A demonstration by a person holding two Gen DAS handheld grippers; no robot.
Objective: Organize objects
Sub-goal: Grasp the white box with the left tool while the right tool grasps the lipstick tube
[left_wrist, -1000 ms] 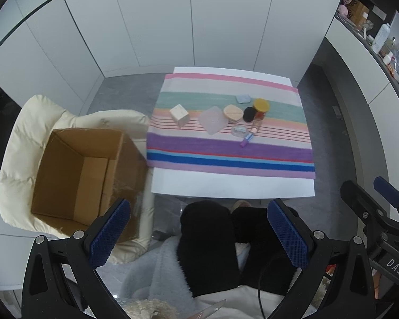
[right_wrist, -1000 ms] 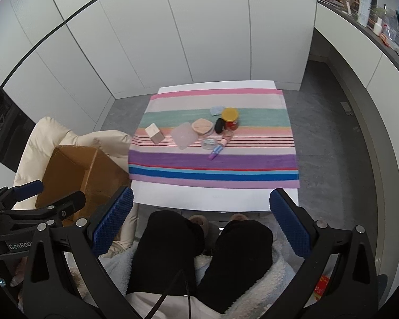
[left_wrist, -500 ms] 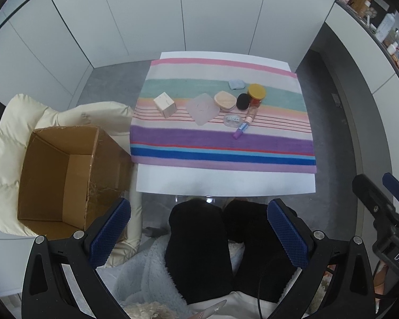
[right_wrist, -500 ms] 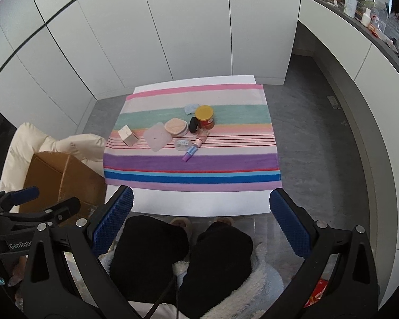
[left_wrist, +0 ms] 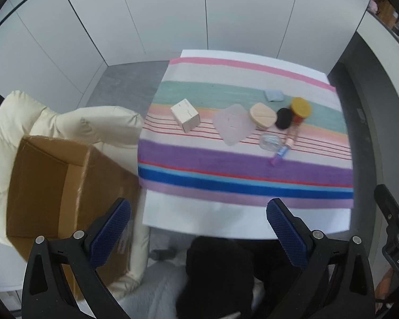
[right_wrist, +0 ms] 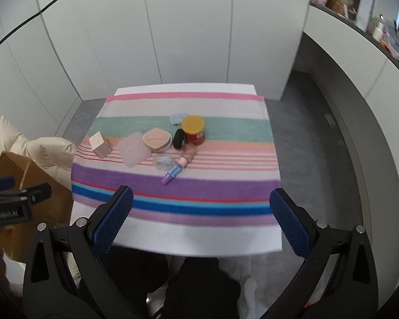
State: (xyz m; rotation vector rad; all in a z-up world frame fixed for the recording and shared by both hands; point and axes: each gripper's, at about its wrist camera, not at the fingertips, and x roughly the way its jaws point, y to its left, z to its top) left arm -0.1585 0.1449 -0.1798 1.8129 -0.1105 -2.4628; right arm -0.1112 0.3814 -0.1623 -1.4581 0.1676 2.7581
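Note:
On the striped cloth (left_wrist: 226, 164) (right_wrist: 226, 133) lie a small white box (left_wrist: 185, 114) (right_wrist: 99, 144), a translucent pink pad (left_wrist: 234, 123) (right_wrist: 134, 148), a round beige compact (left_wrist: 263, 115) (right_wrist: 157, 139), a black puff (left_wrist: 284, 118) (right_wrist: 178, 138), a yellow-lidded jar (left_wrist: 300, 109) (right_wrist: 193, 129), a pale blue item (left_wrist: 274, 95) (right_wrist: 177, 118), a clear round case (left_wrist: 270, 141) (right_wrist: 163, 161) and small tubes (left_wrist: 280, 154) (right_wrist: 173, 174). My left gripper (left_wrist: 196, 228) and right gripper (right_wrist: 202, 218) hang open over the table's near edge, holding nothing.
An open cardboard box (left_wrist: 48, 186) (right_wrist: 26, 175) rests on a cream padded chair (left_wrist: 74, 125) left of the table. A person's dark-clothed legs (left_wrist: 220, 271) show below. White cabinet doors stand behind; a cluttered counter (right_wrist: 372, 26) runs along the right.
Both grippers have moved forward and lower toward the table, so the cloth and objects look larger. Nothing on the table has shifted, and both grippers stay open.

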